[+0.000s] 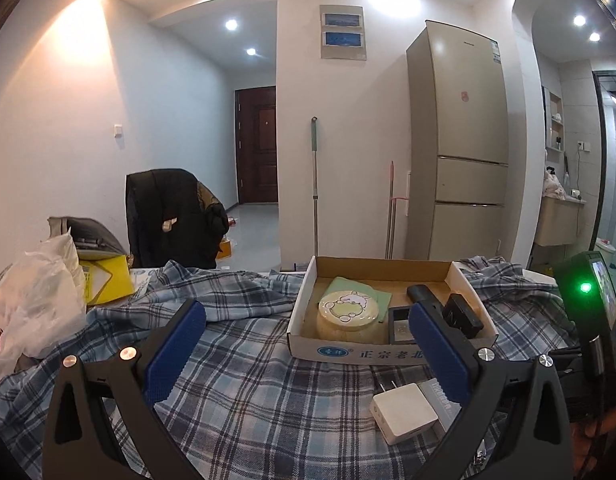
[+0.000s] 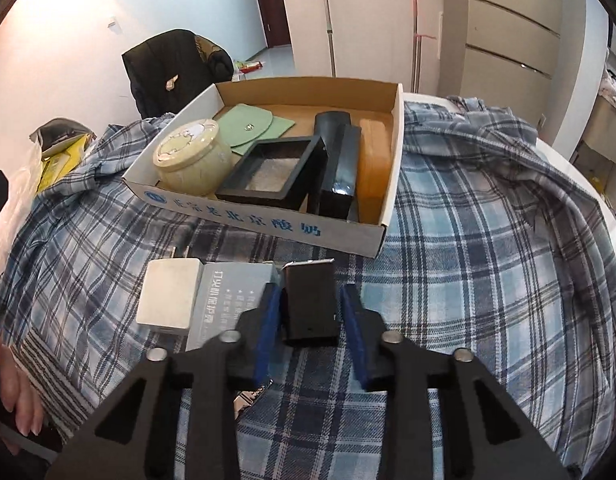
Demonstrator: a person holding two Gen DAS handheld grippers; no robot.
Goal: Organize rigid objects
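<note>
Right gripper (image 2: 309, 312): straddling the small black box (image 2: 311, 304) on the plaid cloth (image 2: 467, 280), left pad touching, right pad showing a gap
Grip advice: centring before lifting, avoiding the grey card (image 2: 228, 300)
Left gripper (image 1: 308, 352): hanging spread wide, empty
Destination: cardboard tray (image 2: 268, 220) just beyond, crowded

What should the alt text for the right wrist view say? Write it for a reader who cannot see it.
The right claw straddles a small black box lying on a blue plaid cloth, its blue pads not clearly pressing it. Left of it lie a white charger and a grey card; beyond sits an open cardboard tray holding a cream jar and dark cases.
</note>
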